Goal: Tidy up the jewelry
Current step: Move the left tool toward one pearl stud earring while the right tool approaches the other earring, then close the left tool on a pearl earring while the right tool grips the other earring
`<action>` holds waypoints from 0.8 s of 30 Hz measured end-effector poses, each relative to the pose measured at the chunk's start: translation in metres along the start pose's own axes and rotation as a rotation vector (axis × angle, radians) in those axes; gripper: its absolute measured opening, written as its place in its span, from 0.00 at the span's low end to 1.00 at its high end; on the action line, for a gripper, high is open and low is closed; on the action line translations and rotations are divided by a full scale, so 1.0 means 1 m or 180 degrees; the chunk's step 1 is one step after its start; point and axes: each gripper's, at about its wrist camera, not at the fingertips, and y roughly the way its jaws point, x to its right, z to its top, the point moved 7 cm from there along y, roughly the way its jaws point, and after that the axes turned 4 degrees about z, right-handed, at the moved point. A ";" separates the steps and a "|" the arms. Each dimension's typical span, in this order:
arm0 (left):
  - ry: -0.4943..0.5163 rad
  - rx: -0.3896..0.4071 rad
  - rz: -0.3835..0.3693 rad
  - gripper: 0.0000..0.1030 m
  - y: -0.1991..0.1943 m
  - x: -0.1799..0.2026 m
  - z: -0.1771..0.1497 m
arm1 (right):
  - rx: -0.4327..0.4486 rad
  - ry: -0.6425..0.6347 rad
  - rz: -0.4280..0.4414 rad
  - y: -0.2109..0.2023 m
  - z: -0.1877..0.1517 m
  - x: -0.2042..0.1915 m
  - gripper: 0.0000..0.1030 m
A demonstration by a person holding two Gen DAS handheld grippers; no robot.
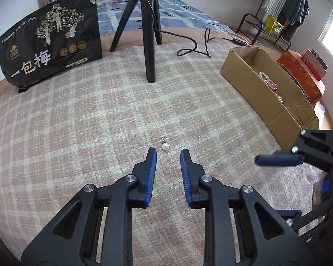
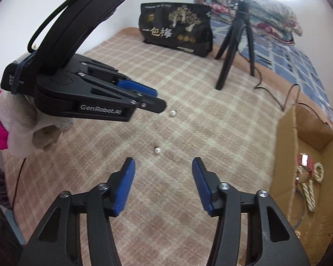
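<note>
Hovering low over plaid blanket (image 1: pixel 77 122), left gripper (image 1: pixel 168 153) parted before pearl earring (image 1: pixel 165 146), right gripper (image 2: pixel 163 163) spread wide, empty.

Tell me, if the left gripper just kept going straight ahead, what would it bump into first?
Probably the pearl earring, lying on the blanket just past the open left gripper and roughly centred between its jaws. Farther along stands a tripod, though depth is hard to judge.

pearl earrings (image 2: pixel 173 113) (image 2: pixel 157 150): 2 | cardboard box (image 2: pixel 284 146): 1 | tripod (image 2: pixel 235 37): 1
</note>
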 end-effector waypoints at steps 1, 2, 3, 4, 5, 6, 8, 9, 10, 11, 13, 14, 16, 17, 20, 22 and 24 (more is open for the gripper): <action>0.0014 -0.0011 0.0001 0.21 0.003 0.001 -0.001 | -0.0016 -0.0013 0.0022 0.003 0.000 -0.001 0.42; 0.0025 -0.0019 0.0004 0.21 0.005 0.002 -0.001 | -0.0030 -0.0023 0.0045 0.006 0.000 -0.002 0.40; 0.0036 -0.0025 0.0015 0.21 0.007 0.002 -0.001 | -0.0045 -0.0023 0.0084 0.009 0.000 -0.003 0.38; 0.0049 -0.0032 0.0017 0.21 0.009 0.003 -0.001 | -0.0057 -0.0017 0.0115 0.012 -0.001 -0.004 0.37; 0.0061 -0.0041 0.0016 0.21 0.012 0.004 -0.001 | -0.0072 -0.0010 0.0146 0.015 -0.001 -0.004 0.35; 0.0077 -0.0049 0.0035 0.21 0.014 0.004 -0.002 | -0.0081 -0.0008 0.0167 0.017 -0.003 -0.007 0.34; 0.0087 -0.0063 0.0051 0.21 0.019 0.004 -0.002 | -0.0097 -0.0022 0.0183 0.021 -0.003 -0.008 0.34; 0.0083 -0.0072 0.0051 0.21 0.021 0.004 -0.002 | -0.0103 -0.0028 0.0186 0.022 -0.004 -0.008 0.33; 0.0080 -0.0081 0.0064 0.21 0.023 0.004 -0.002 | -0.0108 -0.0034 0.0190 0.024 -0.004 -0.008 0.33; 0.0077 -0.0086 0.0074 0.21 0.025 0.003 -0.002 | -0.0112 -0.0039 0.0201 0.025 -0.004 -0.008 0.31; 0.0055 -0.0094 0.0071 0.21 0.028 0.002 -0.002 | -0.0128 -0.0040 0.0223 0.028 -0.004 -0.009 0.28; 0.0051 -0.0097 0.0070 0.21 0.030 0.001 -0.002 | -0.0133 -0.0039 0.0228 0.029 -0.003 -0.008 0.27; 0.0050 -0.0099 0.0072 0.21 0.032 0.001 -0.001 | -0.0139 -0.0037 0.0230 0.031 -0.003 -0.007 0.27; 0.0044 -0.0103 0.0060 0.21 0.032 0.000 -0.002 | -0.0143 -0.0040 0.0232 0.033 -0.002 -0.007 0.27; 0.0036 -0.0105 0.0047 0.21 0.034 0.000 -0.001 | -0.0159 -0.0051 0.0212 0.039 -0.002 -0.006 0.27; 0.0040 -0.0108 0.0035 0.21 0.035 0.001 -0.001 | -0.0166 -0.0055 0.0188 0.042 -0.002 -0.005 0.27; 0.0044 -0.0117 0.0040 0.21 0.038 0.001 -0.002 | -0.0173 -0.0041 0.0180 0.045 -0.002 -0.003 0.26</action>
